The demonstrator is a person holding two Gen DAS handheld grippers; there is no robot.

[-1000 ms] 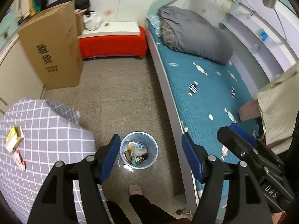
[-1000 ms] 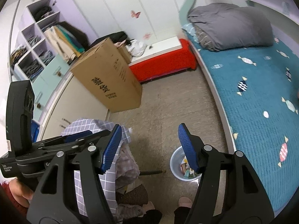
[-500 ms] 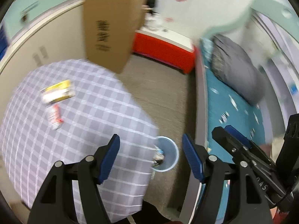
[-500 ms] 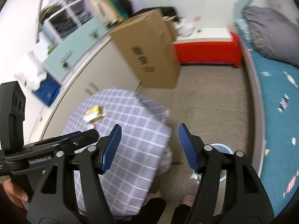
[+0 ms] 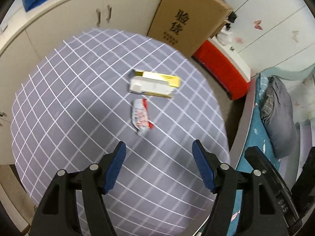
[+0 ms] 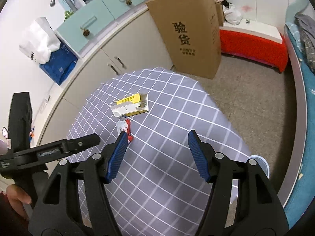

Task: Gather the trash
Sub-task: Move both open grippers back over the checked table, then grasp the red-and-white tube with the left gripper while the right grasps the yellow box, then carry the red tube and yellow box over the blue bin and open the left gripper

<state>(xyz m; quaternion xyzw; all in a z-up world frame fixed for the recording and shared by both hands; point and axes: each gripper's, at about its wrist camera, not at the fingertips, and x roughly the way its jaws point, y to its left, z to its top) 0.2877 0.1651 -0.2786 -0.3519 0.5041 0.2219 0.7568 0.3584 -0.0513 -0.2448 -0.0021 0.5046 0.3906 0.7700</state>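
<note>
On the table with a grey checked cloth (image 5: 78,106) (image 6: 177,114) lie a flattened yellow and white carton (image 5: 154,84) (image 6: 130,108) and, just nearer, a crumpled white and red wrapper (image 5: 141,118) (image 6: 124,126). My left gripper (image 5: 159,158) hangs open above the cloth, a little short of the wrapper, with nothing between its blue pads. My right gripper (image 6: 155,149) is open too and empty; its left pad hides part of the wrapper. The bin's pale blue rim (image 6: 259,162) peeks out past the table's right edge.
A tall cardboard box (image 5: 189,17) (image 6: 189,31) stands on the floor behind the table, against cream cabinets (image 6: 122,45). A red and white bench (image 6: 254,39) and a bed with a teal cover (image 5: 265,137) border the floor on the right. The left gripper's body (image 6: 49,151) reaches in from the left.
Both views have swung from the floor, bin and bed over to the checked table. The carton and wrapper now lie just ahead of both grippers. Their jaws stand as wide as before.
</note>
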